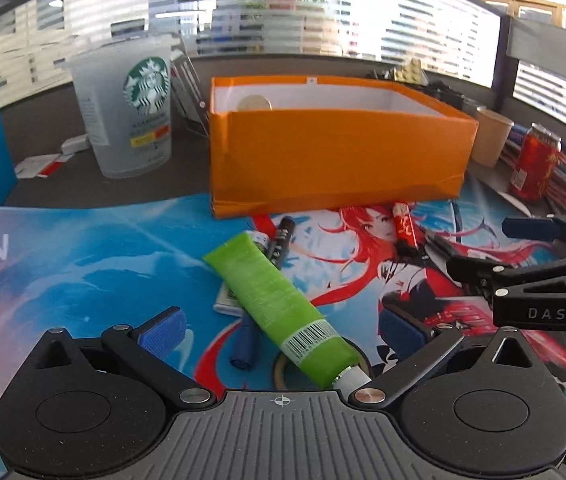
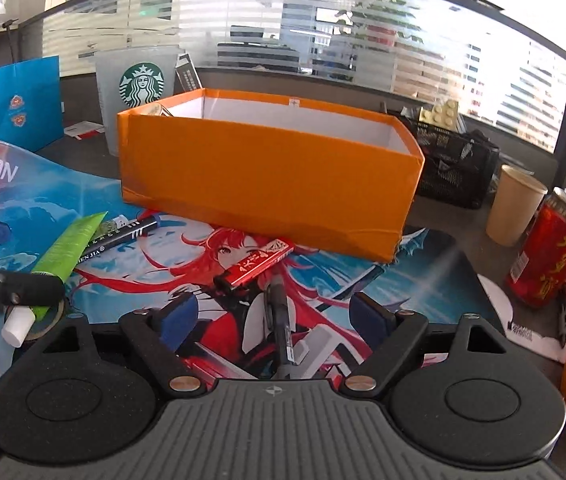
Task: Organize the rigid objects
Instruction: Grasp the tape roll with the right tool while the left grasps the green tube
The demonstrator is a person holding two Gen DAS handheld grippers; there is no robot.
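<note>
The orange box stands open-topped at the back of the printed mat, with bare mat to its left. Just in front of the box lie a green tube, a black marker and a red pack. The left claw tilts down, released, pads apart on either side of the tube without pressing it. The right claw also tilts down, released around a dark pen in front of the box. A clear cup stands left of the box, a red can to its right on the surface.
</note>
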